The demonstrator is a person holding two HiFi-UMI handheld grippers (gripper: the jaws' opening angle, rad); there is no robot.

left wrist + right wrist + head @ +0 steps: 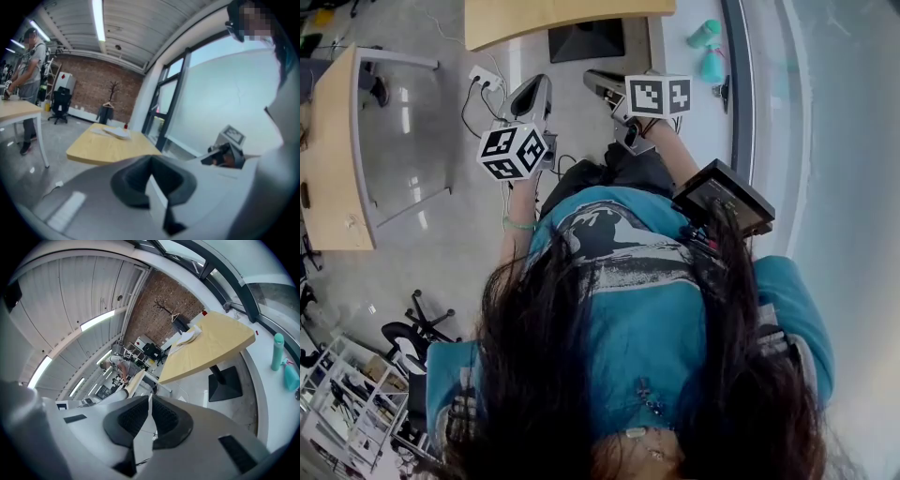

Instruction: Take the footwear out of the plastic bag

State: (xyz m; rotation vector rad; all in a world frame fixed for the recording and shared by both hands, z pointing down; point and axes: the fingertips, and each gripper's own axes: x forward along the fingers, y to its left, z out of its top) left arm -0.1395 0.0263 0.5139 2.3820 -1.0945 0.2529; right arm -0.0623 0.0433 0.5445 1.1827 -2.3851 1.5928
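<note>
Person stands, seen from above: long dark hair, teal shirt (628,309), both arms held forward over grey floor

Left gripper (151,164): jaws pressed together, dark pads meeting, nothing between them. It points across the room toward a wooden table (108,145)

Right gripper (151,399): jaws drawn in close, only a thin slit between the pads, nothing pinched. In the head view it sits just right of the left one, the marker cubes of the two near each other and apart

Task's thing: a white bundle (115,132) lies flat on the far part of the wooden table, well apart from both grippers. Too small to tell whether it is the plastic bag, or whether footwear is inside. A small red item (125,125) stands just beside it

Table has a black base plate (225,385) on the floor. Two teal bottles (277,352) stand on the white ledge along the window. White power strip (485,77) with cables lies on the floor near the left gripper

Far background, left gripper view: brick wall (93,89), black office chair (60,101), a second person (30,61) standing at another table
</note>
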